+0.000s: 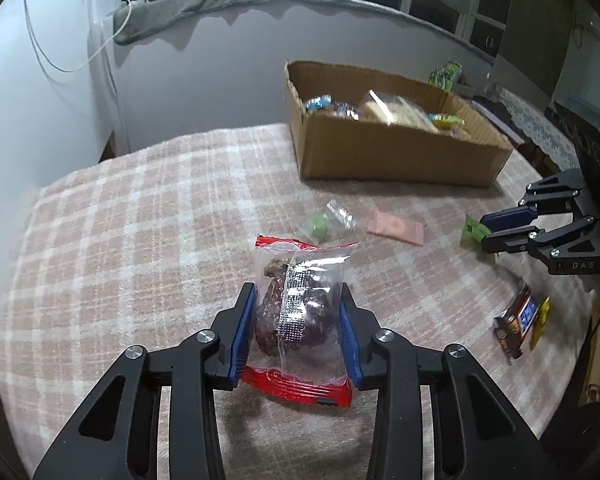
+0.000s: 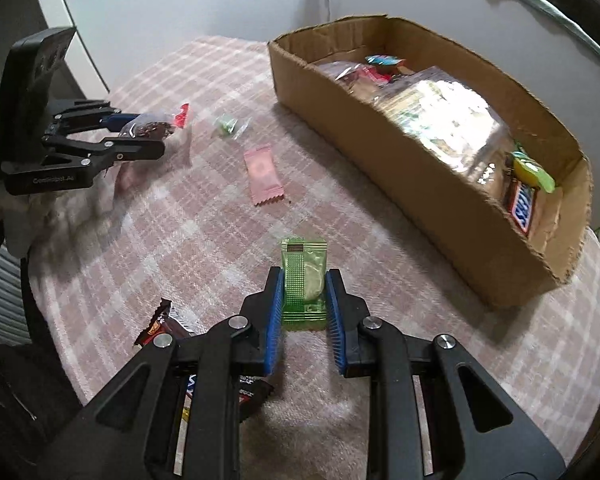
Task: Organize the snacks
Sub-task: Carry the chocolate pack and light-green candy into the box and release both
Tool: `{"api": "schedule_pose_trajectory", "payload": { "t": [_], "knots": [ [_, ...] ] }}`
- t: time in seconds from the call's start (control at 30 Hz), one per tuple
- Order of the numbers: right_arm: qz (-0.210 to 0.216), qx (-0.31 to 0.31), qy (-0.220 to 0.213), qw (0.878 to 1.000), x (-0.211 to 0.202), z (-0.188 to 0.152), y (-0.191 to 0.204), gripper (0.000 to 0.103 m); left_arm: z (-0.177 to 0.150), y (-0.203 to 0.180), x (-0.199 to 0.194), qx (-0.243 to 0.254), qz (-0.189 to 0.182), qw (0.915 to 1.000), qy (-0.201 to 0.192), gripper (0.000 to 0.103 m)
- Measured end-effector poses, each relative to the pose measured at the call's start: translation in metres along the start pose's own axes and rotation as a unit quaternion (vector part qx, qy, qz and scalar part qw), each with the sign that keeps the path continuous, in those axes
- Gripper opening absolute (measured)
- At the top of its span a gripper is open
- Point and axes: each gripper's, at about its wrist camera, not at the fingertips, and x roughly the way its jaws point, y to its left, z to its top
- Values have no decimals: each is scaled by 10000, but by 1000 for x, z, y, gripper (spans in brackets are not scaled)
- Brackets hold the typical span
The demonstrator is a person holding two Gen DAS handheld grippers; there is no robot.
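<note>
My left gripper (image 1: 298, 314) is shut on a clear packet with red ends holding a dark cookie (image 1: 300, 312), lifted above the checked cloth. It also shows in the right wrist view (image 2: 152, 132) at the left. My right gripper (image 2: 303, 292) is shut on a green snack packet (image 2: 303, 280), held above the cloth. It also shows in the left wrist view (image 1: 486, 228) at the right, with the green packet (image 1: 473, 232). The cardboard box (image 1: 400, 160) (image 2: 420, 184) holds several snacks at the far side.
On the checked cloth (image 1: 140, 220) lie a small green candy (image 1: 320, 226) (image 2: 226, 125), a pink packet (image 1: 396, 226) (image 2: 264, 176) and a dark chocolate bar (image 1: 516, 324) (image 2: 168, 324) with a yellow packet (image 1: 540, 320). A wall stands behind.
</note>
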Motion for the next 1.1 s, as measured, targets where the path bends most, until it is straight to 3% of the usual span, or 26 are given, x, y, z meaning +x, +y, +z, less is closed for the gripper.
{"api": "schedule_pose_trajectory", "payload": {
  "t": [0.33, 0.7, 1.1],
  "knots": [
    [-61, 186, -606, 9980, -50, 9, -11, 22, 28, -7, -25, -16, -77, 9990, -451, 36],
    [-507, 429, -1152, 9911, -92, 42, -47, 22, 83, -20, -28, 32, -183, 9957, -912, 36],
    [-897, 595, -1048, 9887, -74, 68, -94, 22, 126, -31, 4, 34, -290, 9955, -904, 36]
  ]
}}
